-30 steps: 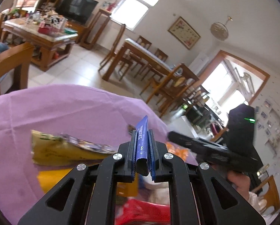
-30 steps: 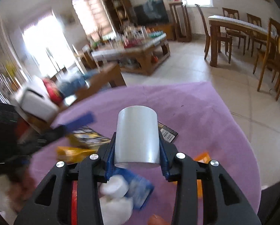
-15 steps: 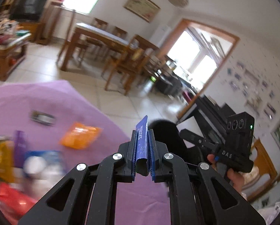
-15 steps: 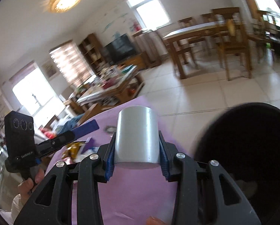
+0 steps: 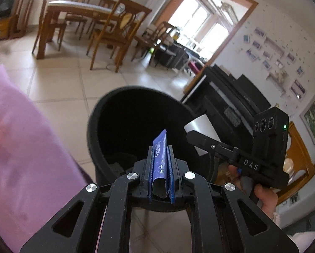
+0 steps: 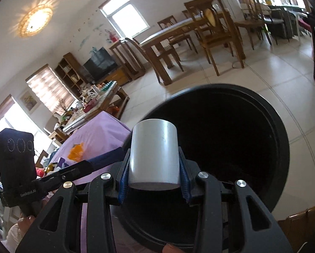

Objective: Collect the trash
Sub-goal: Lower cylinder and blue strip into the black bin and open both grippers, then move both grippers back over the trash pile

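My left gripper (image 5: 160, 154) is shut on a blue foil wrapper (image 5: 160, 158) and holds it over the near rim of a black round trash bin (image 5: 107, 109) on the floor. My right gripper (image 6: 154, 164) is shut on a white paper cup (image 6: 154, 149), held over the open mouth of the same bin (image 6: 279, 139). In the left wrist view the cup (image 5: 201, 126) and the right gripper (image 5: 201, 141) hang over the bin's right rim. In the right wrist view the left gripper (image 6: 115, 155) with the blue wrapper (image 6: 107, 158) comes in from the left.
The purple-clothed table (image 5: 20, 147) lies left of the bin, with an orange wrapper (image 6: 76, 151) and several other pieces of trash (image 6: 50, 167) on it. A wooden dining table with chairs (image 5: 90, 16) stands across the tiled floor. A black piano (image 5: 231, 103) stands right of the bin.
Both grippers have swung away from the table to the bin, carrying the wrapper and the cup. The bin's mouth now fills the view under both.
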The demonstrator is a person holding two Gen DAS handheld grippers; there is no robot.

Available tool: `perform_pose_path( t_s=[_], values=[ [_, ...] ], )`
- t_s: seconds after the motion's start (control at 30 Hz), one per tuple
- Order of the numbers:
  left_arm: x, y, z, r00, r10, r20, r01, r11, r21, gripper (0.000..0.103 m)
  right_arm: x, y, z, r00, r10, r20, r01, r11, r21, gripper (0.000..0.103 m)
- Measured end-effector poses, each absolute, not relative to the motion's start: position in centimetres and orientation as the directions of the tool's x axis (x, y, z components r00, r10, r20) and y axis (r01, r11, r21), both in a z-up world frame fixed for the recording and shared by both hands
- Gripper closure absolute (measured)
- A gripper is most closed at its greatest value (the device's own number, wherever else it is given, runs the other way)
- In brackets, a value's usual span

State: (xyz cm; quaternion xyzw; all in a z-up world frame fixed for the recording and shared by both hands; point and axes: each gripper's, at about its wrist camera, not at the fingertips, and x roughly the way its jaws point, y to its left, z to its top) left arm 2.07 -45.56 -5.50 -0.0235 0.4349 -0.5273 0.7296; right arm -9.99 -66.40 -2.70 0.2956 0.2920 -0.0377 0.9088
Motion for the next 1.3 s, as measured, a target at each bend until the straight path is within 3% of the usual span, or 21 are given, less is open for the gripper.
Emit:
perform_pose_path(
  t_s=[0.2,0.27,0.3,0.33,0.43,0.5,0.67,0.9,1.13,1.3],
  values=[
    [1.8,-48.0,-6.7,0.084,-0.755,-0.65,0.764,0.468,-0.445,0.087,-10.8,-67.2,-4.4,0.819,0.099,-0.566,0.264,0.81,0.524,0.063],
    [1.9,-47.9,-6.4,0.087,-0.749,-0.657,0.766,0.472,-0.436,0.072,-10.8,-67.5,-4.7,0.816,0.097,-0.57,0.276,0.801,0.532,0.06],
    [2.0,-47.7,-6.3,0.097,-0.745,-0.659,0.767,0.478,-0.428,0.051,-11.0,-67.6,-4.7,0.814,0.098,-0.573,0.281,0.797,0.535,0.058],
    [1.9,-47.6,-6.2,0.122,-0.742,-0.659,0.77,0.49,-0.409,0.037,-11.3,-67.7,-4.7,0.816,0.1,-0.569,0.278,0.796,0.538,0.054],
    [1.4,-46.3,-5.2,0.157,-0.74,-0.654,0.781,0.498,-0.376,0.03,-12.1,-67.3,-4.4,0.824,0.089,-0.56,0.273,0.803,0.53,0.034],
    [1.1,-45.3,-4.4,0.181,-0.738,-0.65,0.783,0.508,-0.36,0.025,-12.1,-66.6,-4.0,0.825,0.081,-0.559,0.273,0.809,0.521,0.028],
    [0.4,-40.8,-2.2,0.258,-0.742,-0.618,0.772,0.544,-0.33,0.017,-11.4,-64.7,-3.3,0.825,0.095,-0.557,0.248,0.824,0.509,0.026],
    [0.5,-29.7,-0.5,0.403,-0.689,-0.603,0.67,0.671,-0.318,0.017,-8.8,-59.4,-1.8,0.81,0.155,-0.565,0.158,0.871,0.466,0.026],
    [0.7,-16.0,-0.5,0.586,-0.519,-0.622,0.495,0.837,-0.232,0.017,-4.5,-48.7,-0.7,0.759,0.326,-0.564,-0.067,0.9,0.43,0.026],
    [1.8,-9.0,-0.4,0.632,-0.419,-0.652,0.441,0.886,-0.142,0.011,-2.0,-39.9,0.0,0.681,0.47,-0.562,-0.255,0.871,0.419,0.027]
  ],
)
